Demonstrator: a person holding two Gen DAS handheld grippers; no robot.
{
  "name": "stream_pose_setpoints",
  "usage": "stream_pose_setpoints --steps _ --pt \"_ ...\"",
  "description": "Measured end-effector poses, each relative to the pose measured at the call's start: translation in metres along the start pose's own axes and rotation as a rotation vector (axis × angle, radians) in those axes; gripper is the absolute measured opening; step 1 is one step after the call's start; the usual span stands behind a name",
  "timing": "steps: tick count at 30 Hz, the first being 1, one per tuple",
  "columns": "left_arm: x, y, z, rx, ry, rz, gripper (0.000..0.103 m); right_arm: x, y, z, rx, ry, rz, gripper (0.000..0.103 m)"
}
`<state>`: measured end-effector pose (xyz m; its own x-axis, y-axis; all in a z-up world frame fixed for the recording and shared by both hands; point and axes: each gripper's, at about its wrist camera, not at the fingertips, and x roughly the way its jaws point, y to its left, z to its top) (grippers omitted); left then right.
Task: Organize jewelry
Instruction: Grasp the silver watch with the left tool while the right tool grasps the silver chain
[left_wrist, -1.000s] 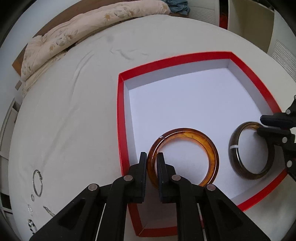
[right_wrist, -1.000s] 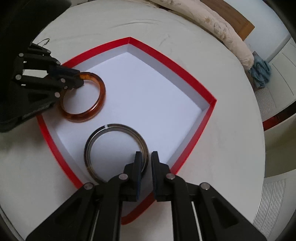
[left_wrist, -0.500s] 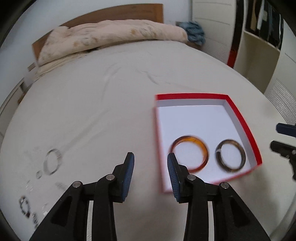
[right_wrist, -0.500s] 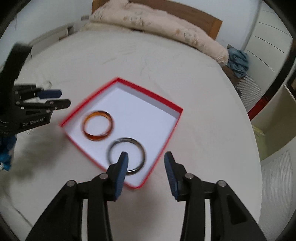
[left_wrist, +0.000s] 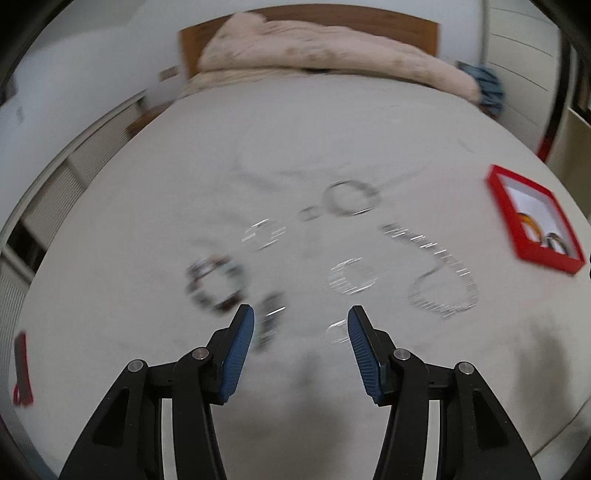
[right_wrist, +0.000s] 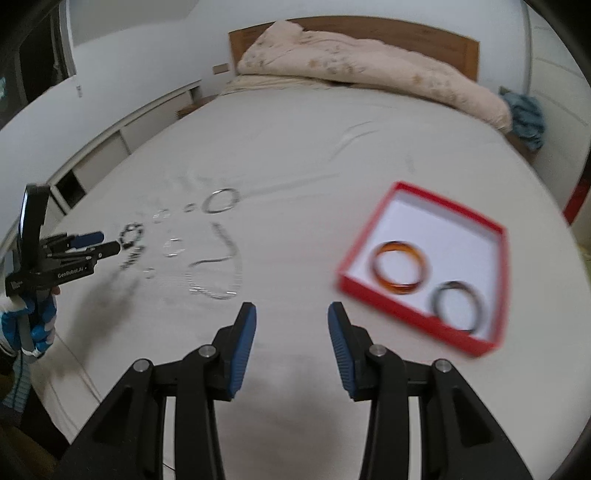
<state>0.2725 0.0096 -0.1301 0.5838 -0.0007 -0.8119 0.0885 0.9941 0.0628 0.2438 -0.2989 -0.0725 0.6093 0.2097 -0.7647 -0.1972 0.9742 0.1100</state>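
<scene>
Both grippers spread wide and empty above the bed

The left gripper (left_wrist: 301, 323) hangs over blurred loose jewelry (left_wrist: 351, 277) in mid frame, perhaps rings and chains. The right gripper (right_wrist: 291, 319) is at lower centre; the red box (right_wrist: 384, 295) at its right holds an amber bangle (right_wrist: 400, 267) beside a dark bangle (right_wrist: 458, 306)

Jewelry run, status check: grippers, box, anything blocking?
Left gripper and right gripper open, empty. Amber bangle, dark bangle in red box. Loose jewelry on bed, unobstructed.
</scene>
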Motion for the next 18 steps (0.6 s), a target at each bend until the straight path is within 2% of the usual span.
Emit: stream_pose_setpoints --steps 5,15,18 --pt "0.02 0.04 -0.016 -0.061 0.035 -0.02 0.053 0.044 0.038 0.009 -0.007 0.039 0.052 0.039" --pt "0.074 0.04 -0.016 -0.082 0.086 -0.068 0.053 0.143 0.054 0.023 0.009 0.147 0.065 0.039" --pt "0.085 0.039 -0.016 -0.069 0.101 -0.07 0.049 0.166 0.056 0.025 -0.007 0.179 0.056 0.039"
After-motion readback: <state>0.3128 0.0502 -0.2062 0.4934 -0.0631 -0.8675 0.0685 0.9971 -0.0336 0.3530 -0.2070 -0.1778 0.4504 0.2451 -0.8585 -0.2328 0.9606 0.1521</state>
